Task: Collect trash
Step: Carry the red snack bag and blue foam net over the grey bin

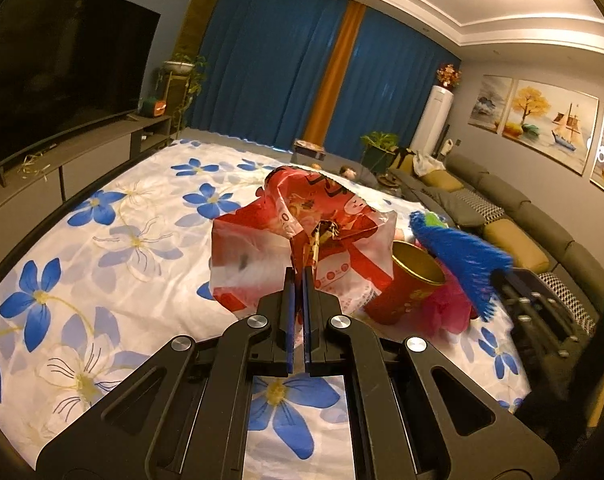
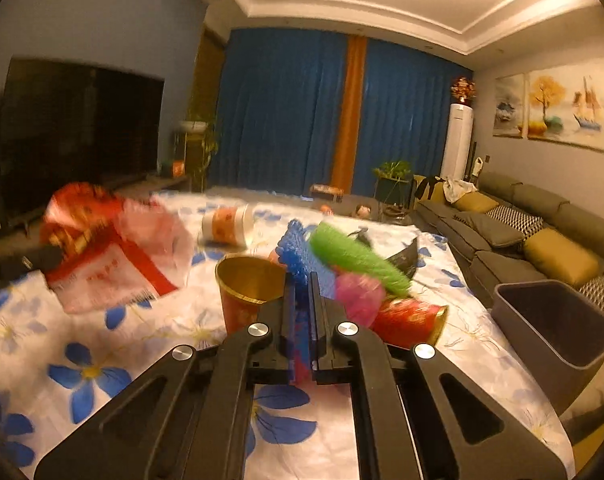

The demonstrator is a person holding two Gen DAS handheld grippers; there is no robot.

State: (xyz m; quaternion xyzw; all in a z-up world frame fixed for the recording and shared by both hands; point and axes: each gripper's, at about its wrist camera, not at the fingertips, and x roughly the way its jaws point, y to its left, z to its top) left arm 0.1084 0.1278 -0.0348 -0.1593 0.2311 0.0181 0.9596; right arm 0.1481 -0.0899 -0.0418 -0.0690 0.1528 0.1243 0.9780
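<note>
My left gripper [image 1: 299, 272] is shut on the gathered edge of a red and white plastic bag [image 1: 302, 236] and holds it up over the flowered table. The bag also shows at the left of the right wrist view [image 2: 113, 256]. My right gripper [image 2: 300, 280] is shut on a blue spiky foam net [image 2: 297, 256]; it shows blurred in the left wrist view [image 1: 462, 256]. An upright red cup with a gold inside [image 2: 245, 292] stands just left of the right gripper. A green net [image 2: 354, 260], a pink net [image 2: 360, 294] and a tipped red cup [image 2: 410, 320] lie beyond it.
A white and orange paper cup [image 2: 227, 230] lies on its side farther back. A grey bin [image 2: 558, 324] stands at the table's right edge. A grey sofa [image 2: 542, 232] runs along the right wall, a TV [image 1: 49, 80] on the left.
</note>
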